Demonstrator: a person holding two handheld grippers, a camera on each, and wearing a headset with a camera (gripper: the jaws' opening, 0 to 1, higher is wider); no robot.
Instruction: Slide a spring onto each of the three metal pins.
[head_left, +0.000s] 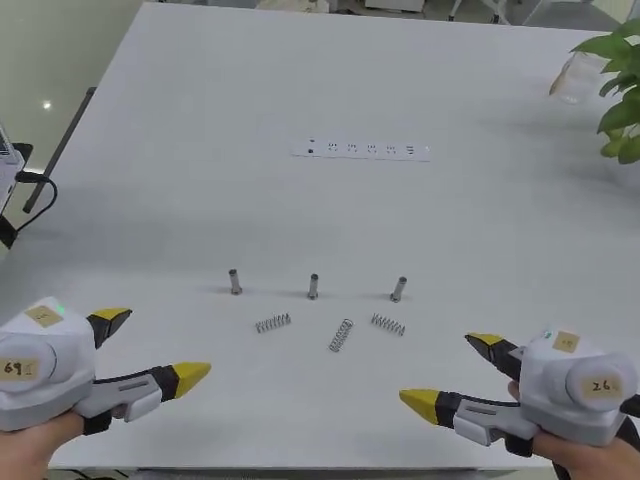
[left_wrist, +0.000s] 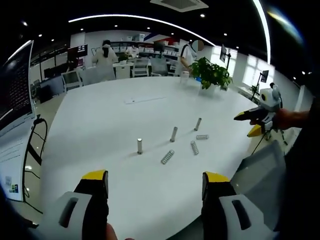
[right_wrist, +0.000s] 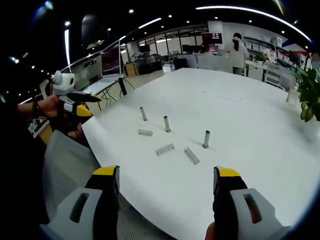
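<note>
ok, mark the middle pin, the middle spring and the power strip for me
middle pin (head_left: 313, 288): head view, midway up its shaft.
middle spring (head_left: 341, 335): head view, centre of its coil.
power strip (head_left: 365, 150): head view, middle of its top face.

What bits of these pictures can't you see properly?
- Head view: the plant is cut off by the right edge.
- Head view: the clear container beside it is blurry and partly behind leaves.
- Every view: the middle pin is too small to show how it stays upright.
- Every view: the middle spring has coils too small to count.
</note>
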